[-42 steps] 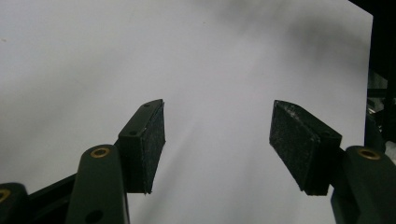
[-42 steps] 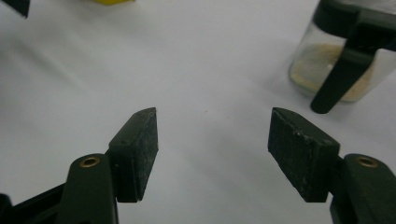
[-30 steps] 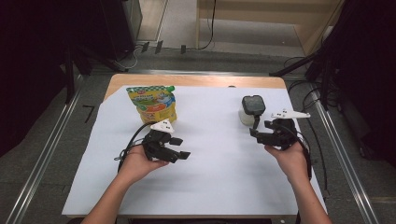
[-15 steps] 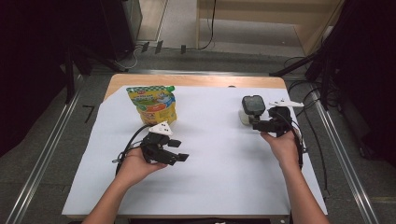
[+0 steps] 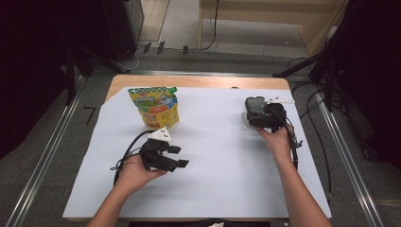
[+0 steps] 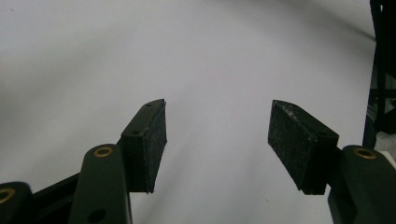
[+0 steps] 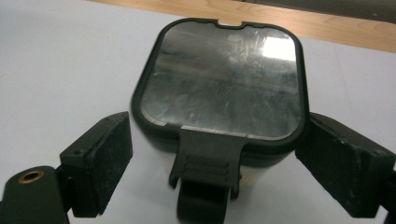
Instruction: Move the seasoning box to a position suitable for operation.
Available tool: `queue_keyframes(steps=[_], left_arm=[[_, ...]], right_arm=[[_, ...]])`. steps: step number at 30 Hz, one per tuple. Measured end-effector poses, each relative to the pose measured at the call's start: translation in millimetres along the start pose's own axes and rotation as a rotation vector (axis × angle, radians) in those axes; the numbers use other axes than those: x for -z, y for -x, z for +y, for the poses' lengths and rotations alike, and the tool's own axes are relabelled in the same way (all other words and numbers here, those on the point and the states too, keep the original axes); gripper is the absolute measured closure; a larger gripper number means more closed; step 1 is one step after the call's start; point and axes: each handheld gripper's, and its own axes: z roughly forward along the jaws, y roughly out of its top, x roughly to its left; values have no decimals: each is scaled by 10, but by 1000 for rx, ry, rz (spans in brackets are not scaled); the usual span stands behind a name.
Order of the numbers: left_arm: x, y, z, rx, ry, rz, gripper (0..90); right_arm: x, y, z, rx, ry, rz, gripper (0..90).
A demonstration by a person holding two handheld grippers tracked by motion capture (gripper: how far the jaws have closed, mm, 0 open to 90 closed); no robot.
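Note:
A squat white container with a black-framed clear lid (image 5: pixel 254 104) (image 7: pixel 224 79) stands on the white sheet (image 5: pixel 213 156) at the right. My right gripper (image 5: pixel 256 116) (image 7: pixel 219 128) reaches it from the near side. Its jaws have just been opening and now stand wide, one on each side of the container, pads close to the lid's rim without a clear squeeze. The lid's latch tab points toward me. My left gripper (image 5: pixel 178 156) (image 6: pixel 217 135) rests low over bare sheet at the near left, open, with nothing between its pads (image 6: pixel 156 140).
A yellow and green spouted pouch (image 5: pixel 153 106) stands at the back left, just beyond the left hand. The bare wooden table edge (image 5: pixel 198 81) runs along the back. Cables (image 5: pixel 124 161) trail from both grippers across the sheet.
The right hand has moved forward and down to the container, and its jaws have spread to either side of it. The left hand has stayed where it was.

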Motion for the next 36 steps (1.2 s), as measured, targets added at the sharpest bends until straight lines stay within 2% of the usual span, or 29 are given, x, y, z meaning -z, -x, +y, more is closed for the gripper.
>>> queue_keyframes(steps=[9,12,15,16,26,32,36], left_arm=[[39,25,-94,16,-7,19,383],[47,26,-117,23,-6,20,383],[58,20,-135,28,-7,23,383],[66,7,-142,29,-5,20,383],[64,-4,-146,34,-7,25,383],[65,-7,-137,35,-5,28,383],[62,-21,-125,34,-4,26,384]], right_arm=[[-202,6,29,-23,14,-20,111],[-295,-27,21,-47,5,-37,124],[-356,-36,2,-71,18,-52,131],[-365,-36,-4,-65,23,-55,134],[-339,-28,3,-42,39,-70,162],[-306,0,9,-50,26,-44,163],[-254,-55,27,-18,16,-33,164]])
